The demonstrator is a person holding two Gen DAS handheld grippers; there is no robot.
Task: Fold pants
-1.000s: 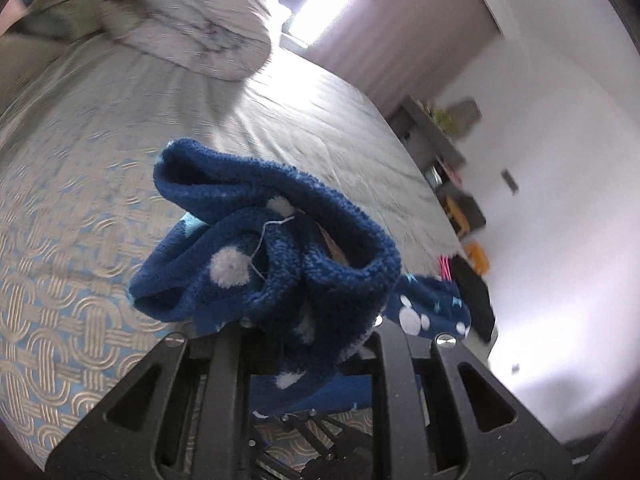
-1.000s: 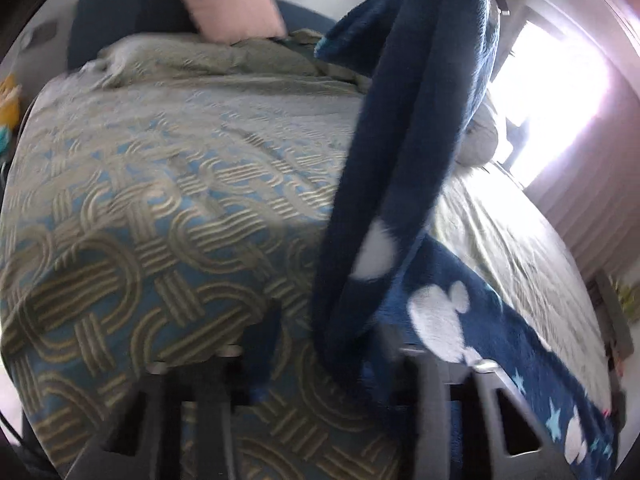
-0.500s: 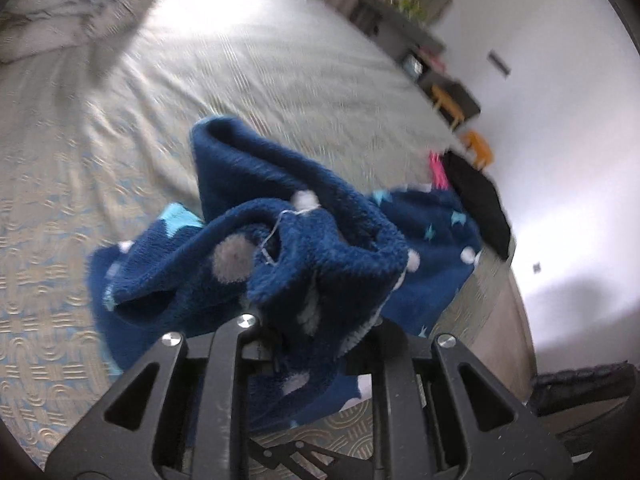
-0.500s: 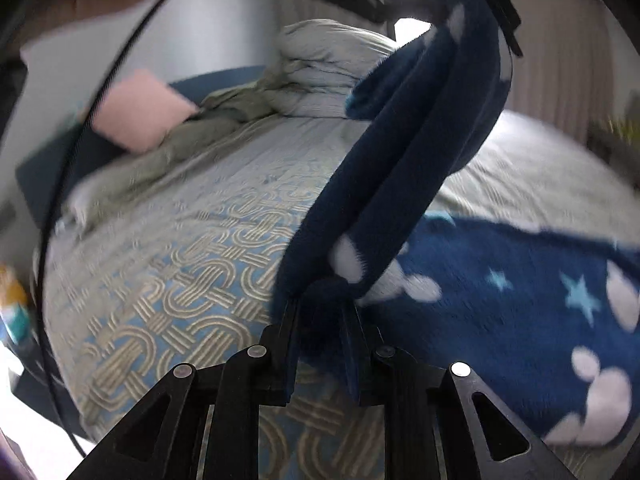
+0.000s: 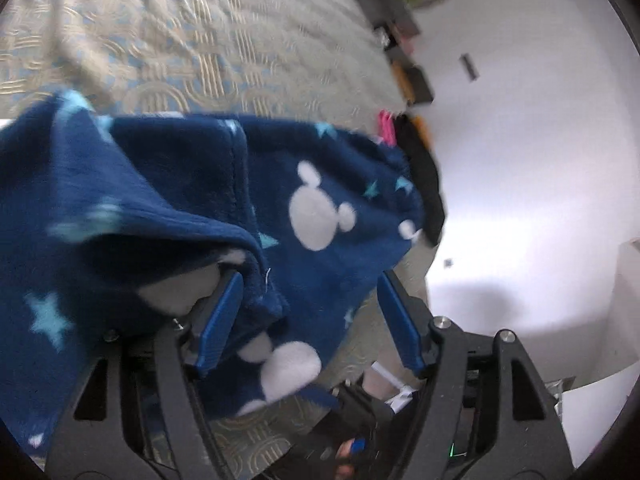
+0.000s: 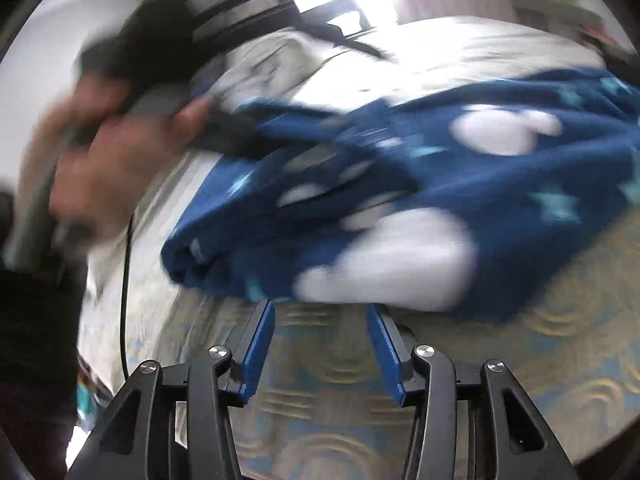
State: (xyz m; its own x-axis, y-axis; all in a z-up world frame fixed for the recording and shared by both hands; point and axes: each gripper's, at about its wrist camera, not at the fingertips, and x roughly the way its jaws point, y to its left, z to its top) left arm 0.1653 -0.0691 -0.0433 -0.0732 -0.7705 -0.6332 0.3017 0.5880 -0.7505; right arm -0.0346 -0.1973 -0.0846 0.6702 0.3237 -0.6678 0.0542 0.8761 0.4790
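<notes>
The pants [image 5: 168, 200] are dark blue fleece with white mouse heads and pale stars. They lie in a folded heap on the patterned bedspread [image 5: 192, 52]. My left gripper [image 5: 308, 300] is open; pants fabric lies loose between and over its blue pads [image 5: 224, 316]. In the right wrist view the pants [image 6: 460, 184] lie just beyond my right gripper [image 6: 320, 320], which is open and empty above the bedspread [image 6: 340, 416]. The person's hand with the left gripper's body [image 6: 132, 80] shows blurred at upper left there.
A white wall and shelves with small items [image 5: 404, 28] stand past the bed's far edge. Dark clothing [image 5: 424, 176] lies at the bed corner. A rumpled pale duvet [image 6: 272, 64] lies at the head of the bed near a bright window.
Both grippers have opened and let go of the pants. The pants, held up before, have dropped onto the bed. The left gripper has swung down low over the fabric.
</notes>
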